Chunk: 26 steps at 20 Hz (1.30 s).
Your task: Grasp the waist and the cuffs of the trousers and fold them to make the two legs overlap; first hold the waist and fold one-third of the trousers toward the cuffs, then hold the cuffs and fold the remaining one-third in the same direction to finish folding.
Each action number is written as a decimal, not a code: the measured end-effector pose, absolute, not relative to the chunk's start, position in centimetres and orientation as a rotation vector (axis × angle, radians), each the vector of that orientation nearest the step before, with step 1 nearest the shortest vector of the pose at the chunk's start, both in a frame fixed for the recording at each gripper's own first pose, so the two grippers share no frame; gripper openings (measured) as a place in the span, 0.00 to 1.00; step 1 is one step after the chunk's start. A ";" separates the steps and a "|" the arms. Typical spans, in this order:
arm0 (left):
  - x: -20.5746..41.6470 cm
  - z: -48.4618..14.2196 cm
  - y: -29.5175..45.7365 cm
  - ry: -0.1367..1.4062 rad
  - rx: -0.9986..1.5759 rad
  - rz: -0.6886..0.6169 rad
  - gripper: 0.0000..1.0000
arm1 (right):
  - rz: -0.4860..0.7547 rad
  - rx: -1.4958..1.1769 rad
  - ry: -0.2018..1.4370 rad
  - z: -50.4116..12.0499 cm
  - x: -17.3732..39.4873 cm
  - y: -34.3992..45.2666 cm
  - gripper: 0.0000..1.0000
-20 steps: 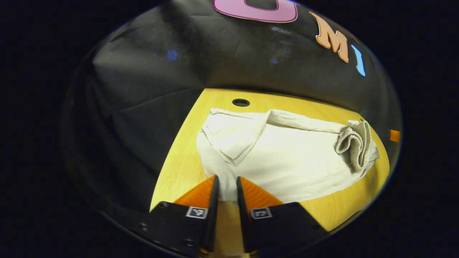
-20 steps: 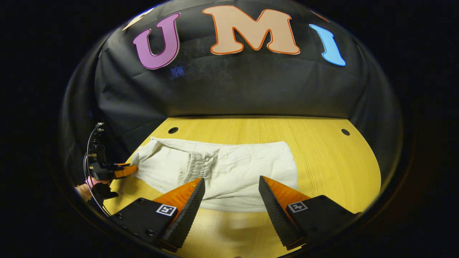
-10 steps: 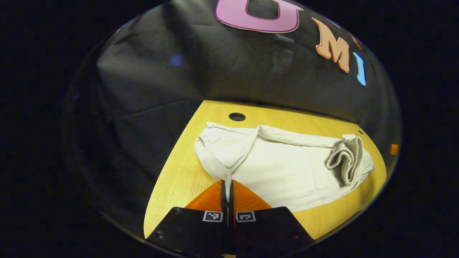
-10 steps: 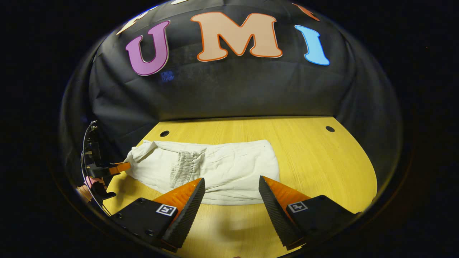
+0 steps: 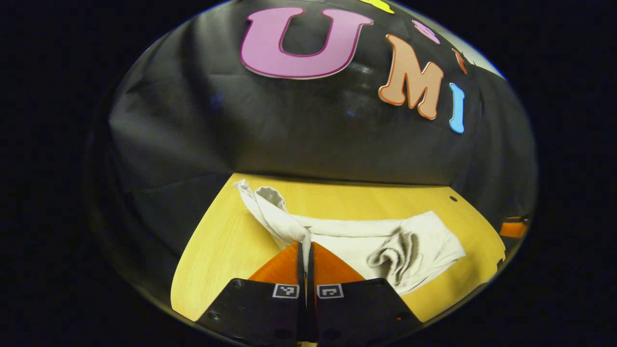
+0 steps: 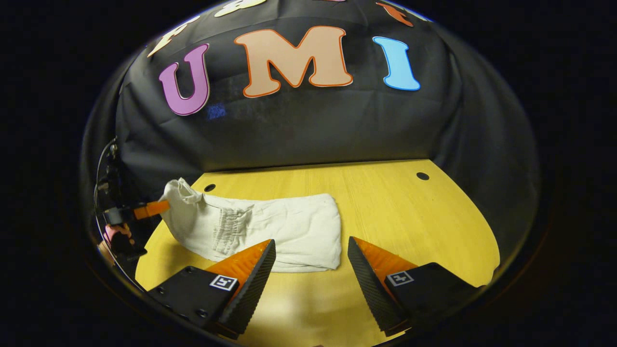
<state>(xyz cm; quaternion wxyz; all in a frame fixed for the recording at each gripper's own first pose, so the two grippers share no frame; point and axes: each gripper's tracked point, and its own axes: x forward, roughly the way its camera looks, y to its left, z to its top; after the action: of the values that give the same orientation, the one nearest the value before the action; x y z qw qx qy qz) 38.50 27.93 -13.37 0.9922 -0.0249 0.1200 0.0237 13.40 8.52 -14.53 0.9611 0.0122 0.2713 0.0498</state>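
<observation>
The table (image 6: 385, 202) carries the white trousers (image 6: 270, 231), which now lie lower and narrower in the right gripper view than a second ago, their left end lifted off the wood instead of lying flat. In the left gripper view that raised end of the trousers (image 5: 274, 212) stands up from the table (image 5: 217, 255) as a peak, where it earlier spread flat. The left claw (image 5: 304, 248), a second ago slightly apart, is clamped on the cloth edge and held up above the table. The right claw (image 6: 308, 255) hovers near the trousers' front edge, its fingers wide apart as before, gripping nothing. The left claw (image 6: 149, 209) shows at the raised end.
</observation>
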 end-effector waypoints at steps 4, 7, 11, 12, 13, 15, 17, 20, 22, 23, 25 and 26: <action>39.6 -8.9 21.6 0.179 -0.007 -0.003 0.00 | 0.127 0.007 0.547 -14.1 12.9 5.2 0.96; 40.3 -5.9 16.0 0.136 0.020 -0.054 0.00 | 0.139 -0.007 0.538 -13.5 12.8 2.6 0.92; 41.5 -4.5 8.5 0.133 0.066 -0.147 0.00 | 0.153 -0.001 0.537 -13.3 12.6 -0.5 0.92; 41.7 -4.6 6.9 0.139 0.075 -0.163 0.00 | 0.156 0.003 0.534 -13.2 12.7 -1.2 0.96; 41.8 -4.8 5.4 0.146 0.084 -0.176 0.00 | 0.157 0.006 0.531 -13.2 12.9 -1.9 0.96; 41.8 -5.3 2.6 0.162 0.103 -0.194 0.00 | 0.156 0.015 0.526 -13.2 12.8 -3.1 0.96; 41.8 -6.5 0.5 0.179 0.124 -0.212 0.00 | 0.157 0.026 0.525 -13.2 12.6 -4.0 0.92; 41.7 -10.1 -2.1 0.236 0.169 -0.235 0.00 | 0.156 0.033 0.526 -13.3 12.4 -5.2 0.96; 41.4 -13.0 -3.6 0.288 0.191 -0.251 0.00 | 0.156 0.038 0.525 -13.2 12.2 -5.7 0.96; 41.3 -14.4 -4.2 0.315 0.201 -0.258 0.00 | 0.155 0.039 0.525 -13.2 12.2 -5.9 0.96; 41.3 -17.2 -5.5 0.360 0.225 -0.274 0.00 | 0.152 0.041 0.526 -13.3 12.0 -6.3 0.96; 41.3 -18.2 -5.9 0.378 0.242 -0.279 0.01 | 0.150 0.044 0.527 -13.2 11.9 -6.4 0.97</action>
<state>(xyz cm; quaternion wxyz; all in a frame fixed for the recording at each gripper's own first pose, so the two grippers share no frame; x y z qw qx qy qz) 41.30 -5.95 -18.24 0.9653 0.1195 0.1867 -0.1381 11.93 -6.40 -13.20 0.9625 0.0216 0.2600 0.0739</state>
